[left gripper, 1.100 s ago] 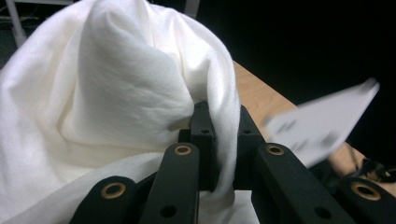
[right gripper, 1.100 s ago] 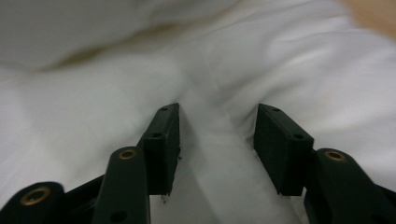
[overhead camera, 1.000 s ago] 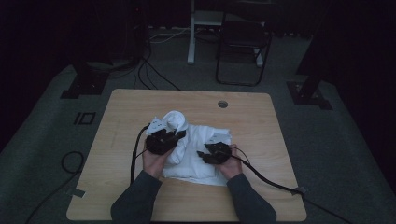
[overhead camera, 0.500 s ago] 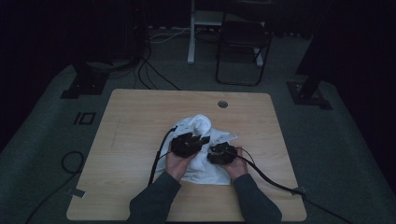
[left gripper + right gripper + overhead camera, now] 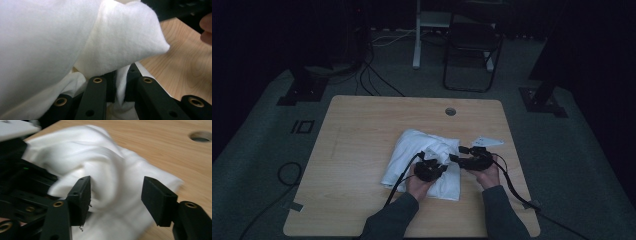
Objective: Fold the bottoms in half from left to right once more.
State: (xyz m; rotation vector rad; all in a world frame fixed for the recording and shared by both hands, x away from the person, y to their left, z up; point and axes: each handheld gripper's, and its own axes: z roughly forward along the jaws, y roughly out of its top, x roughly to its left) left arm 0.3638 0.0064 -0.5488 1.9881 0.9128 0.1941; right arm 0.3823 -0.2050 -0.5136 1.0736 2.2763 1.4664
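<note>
White cloth (image 5: 424, 160) lies at the table (image 5: 362, 130) centre; my left gripper (image 5: 121, 86) pinches a fold, and my right gripper (image 5: 116, 200), at its 3 o'clock, has just been opening, nothing clamped. I fear the thin fold may slip out if I pull too fast.

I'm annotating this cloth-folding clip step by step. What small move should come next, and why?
Probably bring the right gripper onto the cloth and close. Its jaws have just been opening and stand apart with nothing pinched, while the left gripper is shut on a fold. A second grip would let both hands lay the fold flat.
</note>
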